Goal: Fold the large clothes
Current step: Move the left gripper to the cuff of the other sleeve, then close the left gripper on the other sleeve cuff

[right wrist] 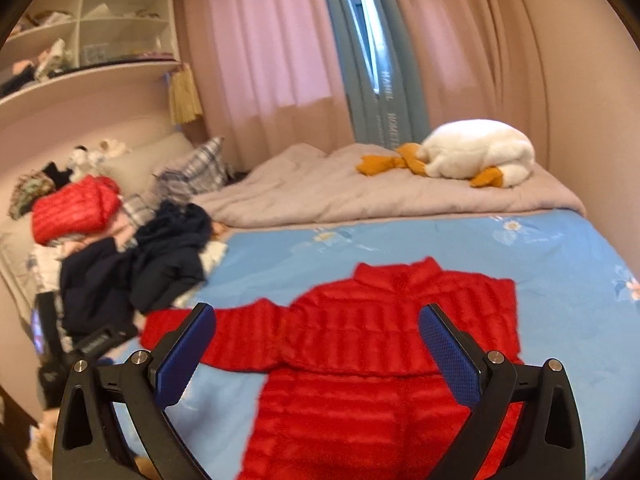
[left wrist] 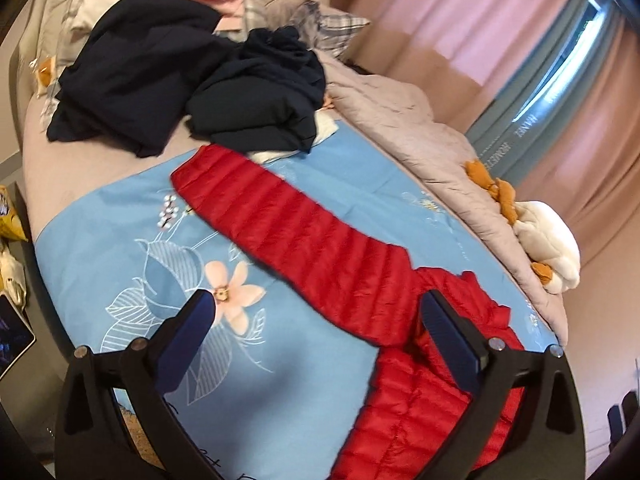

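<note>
1. A red quilted puffer jacket (right wrist: 360, 360) lies flat on the blue floral bedsheet (right wrist: 540, 280), collar toward the curtains, 1 ribbed sleeve (left wrist: 288, 232) stretched out straight.
2. The left tongs (left wrist: 316, 320) stand spread above sheet and sleeve, pinching nothing.
3. The right tongs (right wrist: 316, 336) are likewise spread over the jacket's chest, empty.
4. Crumpled navy clothes (left wrist: 160, 76) sit heaped beyond the sleeve; a white plush duck (right wrist: 476, 152) rests on the grey duvet (right wrist: 320, 188).

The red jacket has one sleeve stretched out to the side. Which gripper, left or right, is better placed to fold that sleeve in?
Probably the left. The left gripper, jaws open, faces straight along the sleeve of the red jacket. The right gripper, also open, faces the jacket's body, and the sleeve lies off to its left.
</note>
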`<state>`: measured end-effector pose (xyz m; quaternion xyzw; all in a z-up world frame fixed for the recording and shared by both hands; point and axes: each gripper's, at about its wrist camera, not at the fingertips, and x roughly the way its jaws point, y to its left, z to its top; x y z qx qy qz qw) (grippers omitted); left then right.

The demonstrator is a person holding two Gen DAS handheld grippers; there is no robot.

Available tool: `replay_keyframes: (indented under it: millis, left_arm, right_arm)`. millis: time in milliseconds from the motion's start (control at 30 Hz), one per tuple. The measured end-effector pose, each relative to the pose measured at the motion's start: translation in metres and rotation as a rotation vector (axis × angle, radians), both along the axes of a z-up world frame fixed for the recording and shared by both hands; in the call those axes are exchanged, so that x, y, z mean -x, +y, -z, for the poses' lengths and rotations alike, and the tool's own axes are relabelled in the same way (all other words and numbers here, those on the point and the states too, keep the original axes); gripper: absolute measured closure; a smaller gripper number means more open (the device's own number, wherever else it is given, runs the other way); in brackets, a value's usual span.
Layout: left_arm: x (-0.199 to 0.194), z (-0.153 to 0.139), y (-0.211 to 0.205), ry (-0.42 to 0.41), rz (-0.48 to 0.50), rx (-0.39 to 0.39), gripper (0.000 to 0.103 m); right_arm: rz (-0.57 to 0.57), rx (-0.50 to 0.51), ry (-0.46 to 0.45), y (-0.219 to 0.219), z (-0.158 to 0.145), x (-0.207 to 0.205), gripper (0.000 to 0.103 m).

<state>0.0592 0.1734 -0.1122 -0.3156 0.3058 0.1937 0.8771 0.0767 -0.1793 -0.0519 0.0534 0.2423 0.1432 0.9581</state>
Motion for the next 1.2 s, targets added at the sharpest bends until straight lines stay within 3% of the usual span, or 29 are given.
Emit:
replay_keyframes:
  millis: [200, 633, 1200]
  left_arm:
    - [-0.005, 0.010, 0.007, 0.020, -0.013, 0.001, 0.000]
    - [-0.034, 0.040, 0.041, 0.087, -0.075, 0.050, 0.001]
    - [-0.068, 0.084, 0.116, 0.195, -0.208, 0.104, 0.003]
  right_arm:
    - [0.070, 0.047, 0.058, -0.018, 0.023, -0.007, 0.003]
    - [0.223, 0.037, 0.152, -0.071, 0.048, -0.011, 0.003]
    - [0.289, 0.039, 0.183, -0.088, 0.058, -0.021, 0.003]
